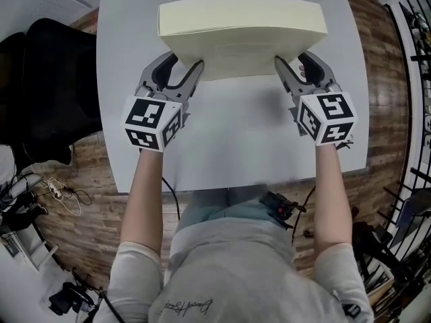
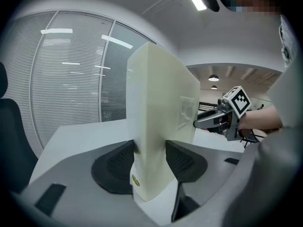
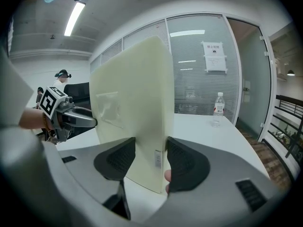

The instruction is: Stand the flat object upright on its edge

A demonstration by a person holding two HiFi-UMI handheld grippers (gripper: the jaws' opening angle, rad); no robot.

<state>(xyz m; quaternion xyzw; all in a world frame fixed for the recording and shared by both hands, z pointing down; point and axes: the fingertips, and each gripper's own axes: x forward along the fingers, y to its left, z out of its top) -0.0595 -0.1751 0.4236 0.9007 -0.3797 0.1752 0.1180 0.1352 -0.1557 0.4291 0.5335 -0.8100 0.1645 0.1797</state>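
The flat object is a cream slab-like box (image 1: 242,29) standing on its long edge across the far half of the pale table (image 1: 236,140). My left gripper (image 1: 180,74) is shut on its left end and my right gripper (image 1: 301,69) on its right end. In the left gripper view the box (image 2: 161,112) rises upright between the dark pads (image 2: 118,167), with the right gripper (image 2: 222,117) at its far end. The right gripper view shows the box (image 3: 132,103) clamped the same way, with the left gripper (image 3: 66,115) beyond. Whether the lower edge touches the table I cannot tell.
A black chair (image 1: 47,79) stands off the table's left side. A water bottle (image 3: 218,109) sits far back on the table near a glass wall with blinds. Cables and gear lie on the wooden floor around the table.
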